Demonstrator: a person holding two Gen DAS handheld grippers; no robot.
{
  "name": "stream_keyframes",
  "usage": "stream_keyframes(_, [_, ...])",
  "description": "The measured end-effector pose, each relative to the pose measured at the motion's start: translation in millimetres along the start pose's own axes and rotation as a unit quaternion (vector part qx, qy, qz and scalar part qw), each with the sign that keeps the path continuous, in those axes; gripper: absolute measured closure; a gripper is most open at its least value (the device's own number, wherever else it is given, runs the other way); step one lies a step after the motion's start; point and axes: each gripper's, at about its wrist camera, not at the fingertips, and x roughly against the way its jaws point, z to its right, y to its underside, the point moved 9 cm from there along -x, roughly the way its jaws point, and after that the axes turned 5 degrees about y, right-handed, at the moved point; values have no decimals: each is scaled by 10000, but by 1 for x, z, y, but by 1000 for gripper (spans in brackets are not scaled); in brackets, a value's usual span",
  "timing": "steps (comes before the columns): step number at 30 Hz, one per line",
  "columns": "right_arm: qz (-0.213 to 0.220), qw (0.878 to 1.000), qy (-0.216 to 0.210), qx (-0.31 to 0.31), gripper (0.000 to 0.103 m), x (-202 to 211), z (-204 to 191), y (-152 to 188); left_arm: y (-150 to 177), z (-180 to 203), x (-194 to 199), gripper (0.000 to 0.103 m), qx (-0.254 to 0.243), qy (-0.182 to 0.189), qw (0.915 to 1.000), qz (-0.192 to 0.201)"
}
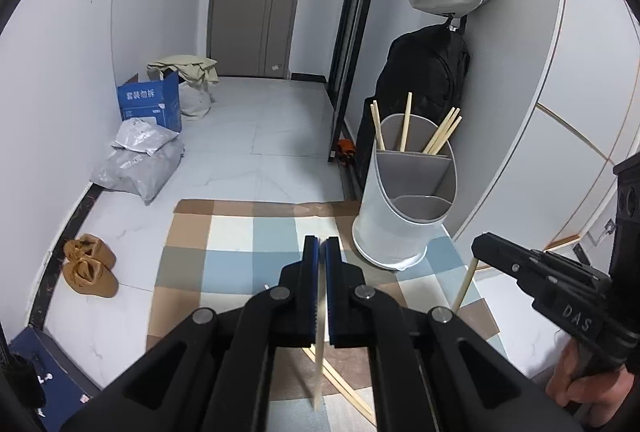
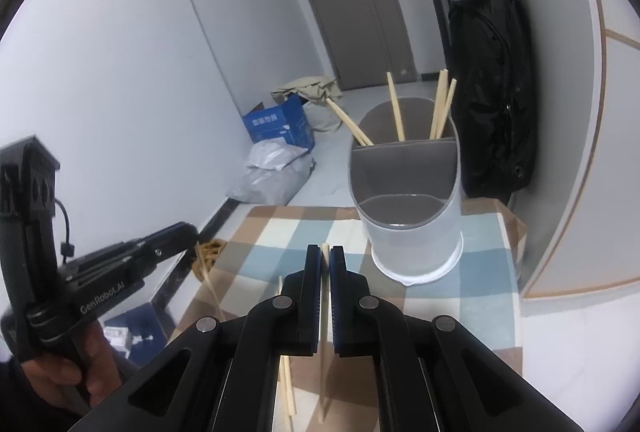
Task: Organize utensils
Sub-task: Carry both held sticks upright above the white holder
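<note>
Between the blue pads of the left gripper (image 1: 321,241), one wooden chopstick (image 1: 318,360) is sitting clamped, hanging down. Right gripper (image 2: 325,249) is likewise pinching a second chopstick (image 2: 322,384). White utensil holder (image 1: 404,200) is standing ahead on the checked cloth (image 1: 240,256), chopsticks in its rear compartment.

A white oval utensil holder (image 1: 404,208) with a grey inside stands upright near the far right corner of the checked cloth (image 1: 240,252) on the worktop. Its tall rear compartment holds five pale wooden chopsticks (image 1: 406,124) leaning apart; the lower front compartments look empty. One chopstick (image 1: 319,360) is clamped between the pads of the left tool (image 1: 321,252), another (image 2: 324,332) in the right tool (image 2: 325,260). More chopsticks (image 1: 344,388) lie on the cloth near its near edge
</note>
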Motion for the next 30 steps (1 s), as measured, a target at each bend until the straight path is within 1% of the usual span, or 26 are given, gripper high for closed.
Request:
stream_keyframes(1, [36, 10000, 15, 17, 100, 1, -2, -1, 0, 1, 1, 103, 11, 49, 10000, 1])
stream_keyframes(5, [225, 9997, 55, 110, 100, 8, -7, -8, -4, 7, 6, 103, -120, 45, 9999, 60])
stream_keyframes(9, [374, 9991, 78, 186, 100, 12, -6, -18, -10, 12, 6, 103, -164, 95, 9998, -5])
stream_keyframes(13, [466, 9987, 97, 170, 100, 16, -1, -32, -23, 20, 6, 103, -193, 173, 9997, -50])
stream_keyframes(17, [626, 9978, 108, 164, 100, 28, 3, -56, -43, 30, 9, 103, -217, 262, 9994, -57])
stream_keyframes(20, [814, 9962, 151, 275, 100, 42, 5, -85, -62, 38, 14, 103, -202, 378, 9991, 19])
stream_keyframes(21, [875, 9955, 182, 316, 100, 46, 6, -96, -75, 42, 17, 103, -182, 448, 9988, 39])
stream_keyframes(23, [1005, 9939, 228, 384, 100, 55, 8, -117, -90, 48, 19, 103, -159, 525, 9985, 84])
stream_keyframes(26, [1170, 9917, 316, 425, 100, 64, 15, -153, -125, 62, 25, 103, -212, 661, 9972, 268])
stream_keyframes(28, [1299, 9897, 396, 448, 100, 68, 21, -178, -144, 69, 25, 103, -269, 679, 9967, 355])
stream_keyframes(30, [1366, 9883, 478, 474, 100, 68, 26, -196, -161, 75, 25, 103, -310, 727, 9959, 449])
